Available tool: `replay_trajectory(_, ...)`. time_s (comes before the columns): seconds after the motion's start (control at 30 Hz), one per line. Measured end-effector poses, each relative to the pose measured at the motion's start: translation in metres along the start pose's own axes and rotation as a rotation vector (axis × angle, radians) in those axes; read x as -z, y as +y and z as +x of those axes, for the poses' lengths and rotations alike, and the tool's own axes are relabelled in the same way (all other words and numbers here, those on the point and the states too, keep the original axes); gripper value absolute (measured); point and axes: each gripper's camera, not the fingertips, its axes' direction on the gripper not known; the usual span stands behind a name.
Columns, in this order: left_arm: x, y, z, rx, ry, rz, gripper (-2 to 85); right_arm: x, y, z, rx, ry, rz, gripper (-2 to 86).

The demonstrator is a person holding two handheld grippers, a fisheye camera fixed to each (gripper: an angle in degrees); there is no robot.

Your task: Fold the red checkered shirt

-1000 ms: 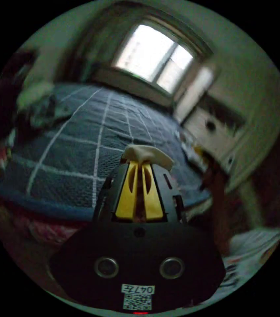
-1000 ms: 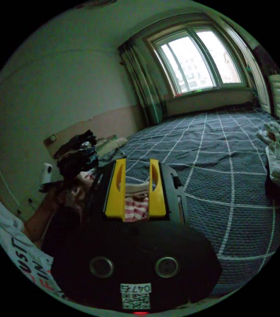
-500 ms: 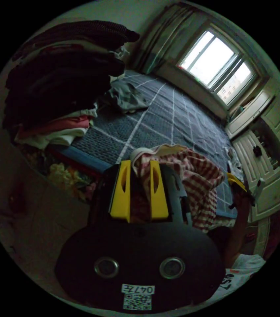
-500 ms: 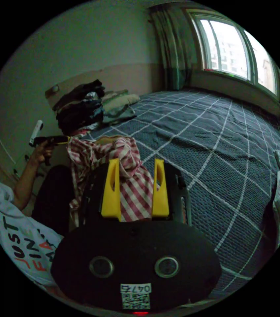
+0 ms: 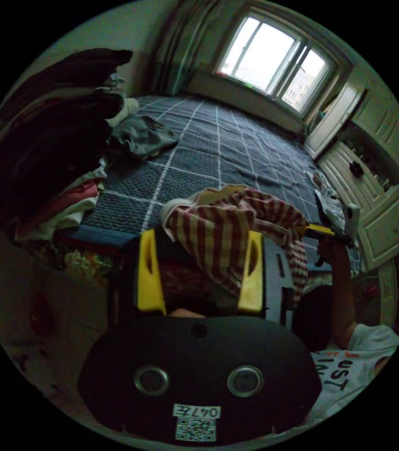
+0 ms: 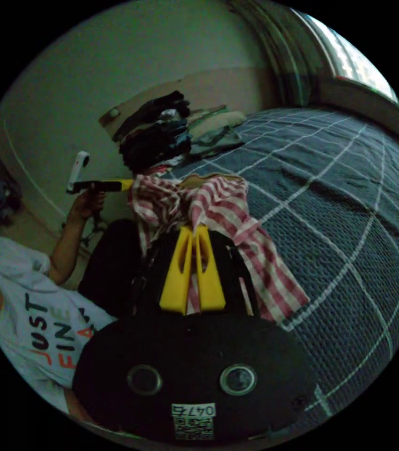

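Observation:
The red checkered shirt [image 5: 227, 225] hangs bunched at the near edge of the bed. In the left gripper view it drapes between my left gripper's [image 5: 201, 235] wide-apart yellow jaws and over the right-hand one; that gripper is open. My right gripper [image 6: 193, 229] is shut on a fold of the shirt [image 6: 218, 206], which spreads past its tips and falls onto the bed cover. In each view the other gripper shows in a hand at the shirt's far end: the right gripper [image 5: 324, 230] and the left gripper [image 6: 100, 185].
A dark blue bed cover [image 5: 218, 150] with white grid lines stretches toward a window [image 5: 274, 61]. A tall stack of dark folded clothes [image 5: 44, 131] and a grey garment [image 5: 140, 136] sit at one corner. White cabinets [image 5: 378, 188] stand alongside. A person in a white T-shirt [image 6: 25, 319] is close.
My left gripper's jaws have gone from shut to wide apart. My right gripper's jaws have closed on the shirt. Both cameras have swung, and the shirt now hangs stretched between the two grippers.

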Motion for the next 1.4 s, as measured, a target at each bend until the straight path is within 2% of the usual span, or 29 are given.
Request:
replay_trajectory(0.07, -0.001, -0.004, 0.004, -0.050, 0.039, -0.039, 25.6, 0.006, 0.000, 0.000, 0.035, -0.024, -0.003, -0.2)
replay_trajectory(0.17, -0.006, -0.006, 0.010, -0.107, -0.023, -0.049, 19.7, 0.021, 0.002, -0.003, 0.130, -0.081, 0.003, -0.4)
replay_trajectory(0.23, -0.012, -0.004, 0.013, -0.135, -0.068, -0.062, 8.7, 0.032, 0.006, -0.005, 0.179, -0.107, 0.014, -0.4)
replay_trajectory(0.3, -0.013, 0.001, 0.012, -0.127, -0.093, -0.057, 1.7, 0.052, 0.015, -0.004, 0.229, -0.097, 0.032, -0.4)
replay_trajectory(0.37, -0.007, 0.009, 0.009, -0.138, -0.132, -0.035, 0.4, 0.069, 0.024, 0.001, 0.236, -0.080, 0.054, -0.4)
replay_trajectory(0.53, 0.020, 0.032, -0.002, -0.237, 0.143, -0.027, -0.5, 0.116, 0.053, 0.024, 0.108, -0.049, 0.189, -0.3)
replay_trajectory(0.63, 0.026, 0.041, -0.012, -0.241, 0.265, -0.086, -0.5, 0.120, 0.061, 0.037, -0.086, 0.217, 0.132, 0.5)
replay_trajectory(0.73, 0.028, 0.050, -0.016, -0.263, 0.338, -0.132, -0.5, 0.137, 0.069, 0.037, -0.149, 0.296, 0.366, 1.5)
replay_trajectory(0.8, 0.030, 0.057, -0.016, -0.281, 0.349, -0.144, -0.5, 0.156, 0.081, 0.029, -0.156, 0.293, 0.668, 2.2)
replay_trajectory(0.87, 0.034, 0.063, -0.017, -0.294, 0.348, -0.156, -0.5, 0.159, 0.086, 0.023, -0.149, 0.298, 0.791, 2.8)
replay_trajectory(0.93, 0.040, 0.070, -0.014, -0.334, 0.323, -0.168, -0.5, 0.149, 0.074, 0.019, -0.102, 0.260, 0.744, 4.4)
replay_trajectory(1.03, 0.048, 0.079, -0.002, -0.416, 0.268, -0.191, -0.5, 0.113, 0.036, 0.011, -0.017, 0.222, 0.537, 8.7)
replay_trajectory(1.13, 0.051, 0.088, 0.015, -0.468, 0.156, -0.239, -0.4, 0.072, 0.003, -0.003, 0.061, 0.303, 0.358, 10.6)
replay_trajectory(1.2, 0.053, 0.094, 0.027, -0.517, 0.081, -0.248, -0.4, 0.045, -0.016, -0.008, 0.098, 0.402, 0.256, 9.9)
replay_trajectory(1.27, 0.056, 0.100, 0.038, -0.570, 0.034, -0.255, -0.3, 0.026, -0.024, -0.002, 0.084, 0.404, 0.186, 7.6)
replay_trajectory(1.4, 0.064, 0.110, 0.053, -0.631, -0.030, -0.250, -0.3, -0.004, -0.030, 0.010, 0.027, 0.226, 0.038, 0.5)
